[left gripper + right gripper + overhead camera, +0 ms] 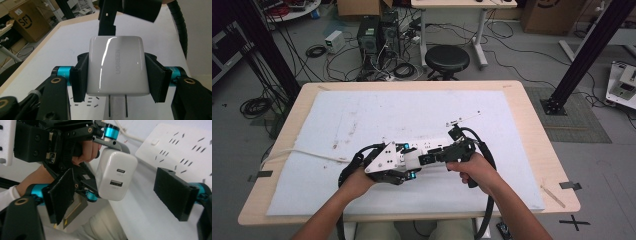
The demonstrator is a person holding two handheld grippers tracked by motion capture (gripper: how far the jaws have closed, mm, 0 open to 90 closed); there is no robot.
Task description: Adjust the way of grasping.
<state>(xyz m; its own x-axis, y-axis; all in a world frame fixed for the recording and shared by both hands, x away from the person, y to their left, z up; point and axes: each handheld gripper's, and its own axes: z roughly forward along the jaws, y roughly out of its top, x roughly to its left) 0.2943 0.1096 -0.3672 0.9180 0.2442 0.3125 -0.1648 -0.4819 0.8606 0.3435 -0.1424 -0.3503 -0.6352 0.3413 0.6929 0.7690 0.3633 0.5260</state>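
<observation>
Left gripper [117, 75] clamps the charger [117, 66], prongs toward 6 o'clock, over the power strip [180, 147]. Right gripper [120, 195] stands agape beside it. Next, probably: seat the prongs squarely.

Your left gripper [117, 75] is clamped on a white charger [117, 66], both pads [79, 76] pressed flat against its sides. The two prongs [117, 106] point toward the camera, over the white mat [72, 45]. Your other gripper [125, 12] hangs just beyond the charger's far end.
</observation>
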